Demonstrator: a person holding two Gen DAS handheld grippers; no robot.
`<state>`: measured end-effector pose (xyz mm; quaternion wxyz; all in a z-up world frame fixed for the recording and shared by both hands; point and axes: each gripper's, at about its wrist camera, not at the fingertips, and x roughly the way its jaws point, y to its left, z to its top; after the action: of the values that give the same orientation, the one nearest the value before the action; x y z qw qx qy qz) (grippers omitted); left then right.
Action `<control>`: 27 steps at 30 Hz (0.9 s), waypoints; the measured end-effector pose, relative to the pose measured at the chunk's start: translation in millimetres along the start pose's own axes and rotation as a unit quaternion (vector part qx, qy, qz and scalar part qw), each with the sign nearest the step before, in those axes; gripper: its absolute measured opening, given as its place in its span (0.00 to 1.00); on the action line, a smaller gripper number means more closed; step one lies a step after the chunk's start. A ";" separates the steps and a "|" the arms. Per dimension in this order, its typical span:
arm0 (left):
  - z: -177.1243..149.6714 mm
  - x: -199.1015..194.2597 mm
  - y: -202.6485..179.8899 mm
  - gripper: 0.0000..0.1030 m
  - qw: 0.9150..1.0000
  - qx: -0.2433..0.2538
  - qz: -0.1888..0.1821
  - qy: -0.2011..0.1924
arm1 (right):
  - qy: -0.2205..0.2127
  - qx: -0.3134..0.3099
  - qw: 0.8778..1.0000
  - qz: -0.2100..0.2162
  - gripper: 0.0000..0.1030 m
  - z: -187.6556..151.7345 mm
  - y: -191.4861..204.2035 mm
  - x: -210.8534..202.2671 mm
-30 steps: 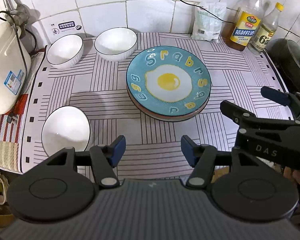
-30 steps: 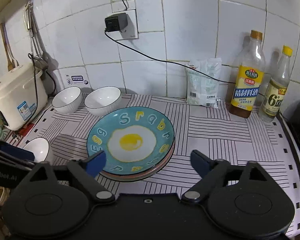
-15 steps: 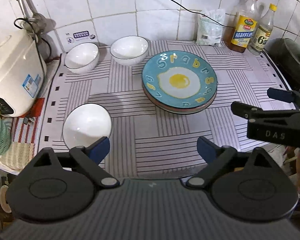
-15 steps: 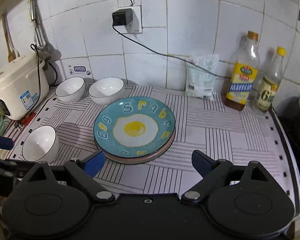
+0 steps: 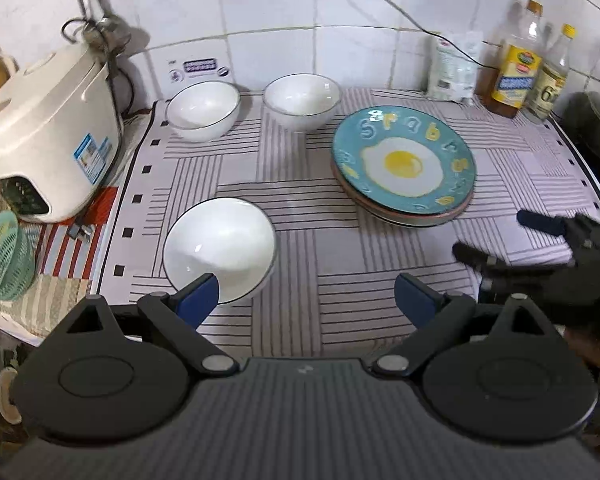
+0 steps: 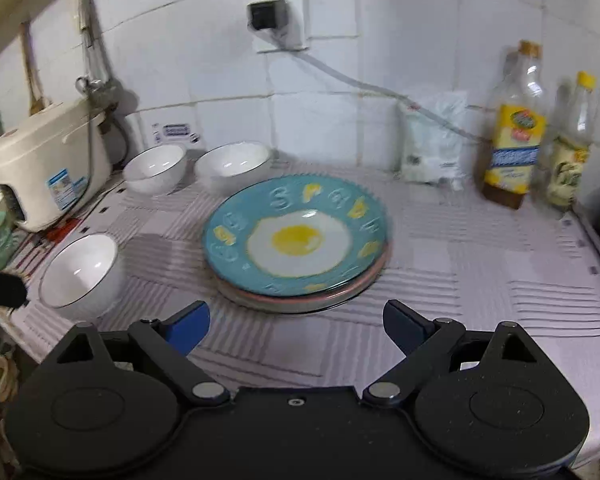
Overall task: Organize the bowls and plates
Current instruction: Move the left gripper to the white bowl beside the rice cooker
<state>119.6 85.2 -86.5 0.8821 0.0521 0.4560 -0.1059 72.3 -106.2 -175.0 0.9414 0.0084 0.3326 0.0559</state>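
Round teal ceramic plate (image 5: 404,164), fried-egg print, yellow letters, topping a stack; left gripper (image 5: 306,300) and right gripper (image 6: 296,326) spread, empty.

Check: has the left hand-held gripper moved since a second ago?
Yes. The left hand-held gripper has drawn back and left: the egg plate now sits farther right, and the near bowl lies by its left finger.

Background stuff: cream rice cooker (image 5: 48,128) on the left, two oil bottles (image 5: 518,60) and a white bag (image 5: 452,68) by the tiled wall, striped cloth (image 5: 340,272) covering the surface.
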 end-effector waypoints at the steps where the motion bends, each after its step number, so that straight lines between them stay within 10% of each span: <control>1: -1.6 2.8 5.8 0.93 1.000 -0.006 0.002 0.001 | -0.003 -0.009 1.000 0.007 0.93 -3.2 5.7 3.4; 27: -27.0 101.7 95.4 0.92 0.985 -0.163 0.031 0.040 | -0.038 -0.120 0.976 0.177 0.93 -42.8 155.2 117.5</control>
<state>177.6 168.9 -185.5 0.8629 -0.0738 0.4999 -0.0008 120.8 60.1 -273.5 0.9226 -0.0436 0.2811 0.2605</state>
